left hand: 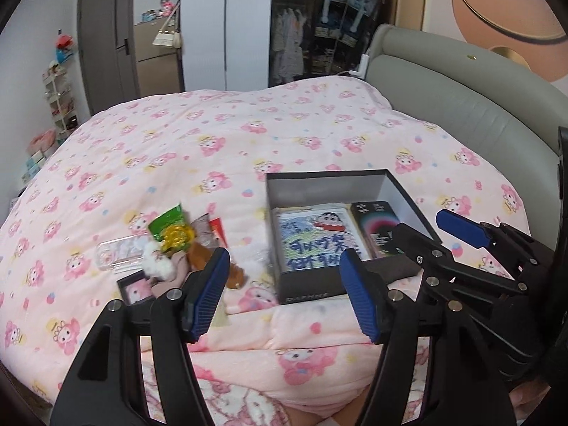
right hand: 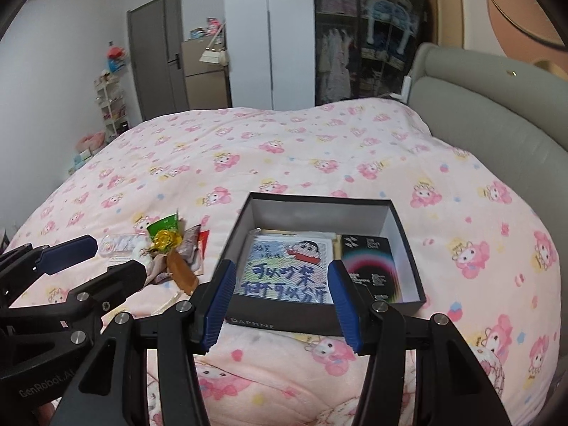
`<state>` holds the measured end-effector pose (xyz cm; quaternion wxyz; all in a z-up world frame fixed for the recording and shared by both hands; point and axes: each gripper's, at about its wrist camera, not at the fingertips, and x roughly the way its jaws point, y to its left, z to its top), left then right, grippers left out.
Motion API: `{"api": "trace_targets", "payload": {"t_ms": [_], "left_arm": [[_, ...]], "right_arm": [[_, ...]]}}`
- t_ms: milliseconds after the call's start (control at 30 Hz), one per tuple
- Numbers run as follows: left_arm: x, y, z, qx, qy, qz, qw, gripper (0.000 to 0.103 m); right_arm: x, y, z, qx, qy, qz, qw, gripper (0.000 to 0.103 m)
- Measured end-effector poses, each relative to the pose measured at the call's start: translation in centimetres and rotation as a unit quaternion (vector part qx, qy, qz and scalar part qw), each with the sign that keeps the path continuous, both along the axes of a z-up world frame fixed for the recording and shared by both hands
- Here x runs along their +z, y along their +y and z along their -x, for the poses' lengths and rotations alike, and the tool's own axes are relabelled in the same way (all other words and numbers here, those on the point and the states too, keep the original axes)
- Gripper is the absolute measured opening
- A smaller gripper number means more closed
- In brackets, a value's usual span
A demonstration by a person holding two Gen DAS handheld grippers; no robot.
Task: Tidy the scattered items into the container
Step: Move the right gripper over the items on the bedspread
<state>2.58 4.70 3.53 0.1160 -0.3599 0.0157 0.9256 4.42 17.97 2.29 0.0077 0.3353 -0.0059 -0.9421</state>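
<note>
A black box (left hand: pixel 305 293) (right hand: pixel 284 314) marked DAPHNE lies open on the pink quilt. Inside it are a cartoon picture pouch (left hand: pixel 312 238) (right hand: pixel 287 269) and a black card pack (left hand: pixel 376 227) (right hand: pixel 372 266). To its left lies a pile: a green packet (left hand: pixel 167 222) (right hand: pixel 163 227), a gold foil piece (left hand: pixel 177 238), a clear plastic case (left hand: pixel 120 254) (right hand: pixel 120 243), a brown plush (left hand: pixel 198 259) (right hand: pixel 181 273), a white fluffy item (left hand: pixel 156 266) and a small black frame (left hand: pixel 136 291). My left gripper (left hand: pixel 284 296) (right hand: pixel 96 262) hovers open and empty between pile and box. My right gripper (right hand: pixel 282 305) (left hand: pixel 440 234) is open and empty at the box's near wall.
The pink cartoon quilt (left hand: pixel 248 142) covers the whole bed. A grey padded headboard (left hand: pixel 461 81) runs along the right. Beyond the bed stand an open wardrobe (left hand: pixel 319 28), a grey door (left hand: pixel 106 35) and a small shelf rack (left hand: pixel 60 103) by the left wall.
</note>
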Motion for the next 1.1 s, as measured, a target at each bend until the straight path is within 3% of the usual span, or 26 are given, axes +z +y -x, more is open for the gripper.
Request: {"api": "trace_targets", "payload": {"t_ms": [100,367,567,767,833,1100], "left_arm": [[-0.2,-1.8,-0.5,0.021,0.009,0.012,0.9997,0.073],[-3.2,-8.1,-2.0,0.094,-0.008,0.016,0.9955,0.073],[-4.3,-12.1,-2.1,0.136,-0.011,-0.003,0.9907,0.073],[-4.9,-15.1,-1.0,0.160,-0.008,-0.010,0.9870,0.078],[-5.2,-16.2,-0.4,0.175,-0.014,-0.013,0.9843,0.085],[-6.2,-18.9,0.7,0.200,-0.020,-0.036,0.9789,0.090]], "right_arm": [[-0.3,-1.5,0.1,0.021,-0.005,0.003,1.000,0.050],[-3.1,-7.5,0.3,0.105,-0.039,-0.002,0.994,0.050],[-3.7,-11.4,1.8,0.161,-0.036,-0.005,0.986,0.050],[-3.6,-14.2,3.8,0.177,-0.040,-0.007,0.983,0.052],[-3.6,-15.1,4.6,0.183,-0.041,-0.013,0.982,0.052],[-4.1,-17.4,6.5,0.186,-0.050,-0.022,0.981,0.053]]}}
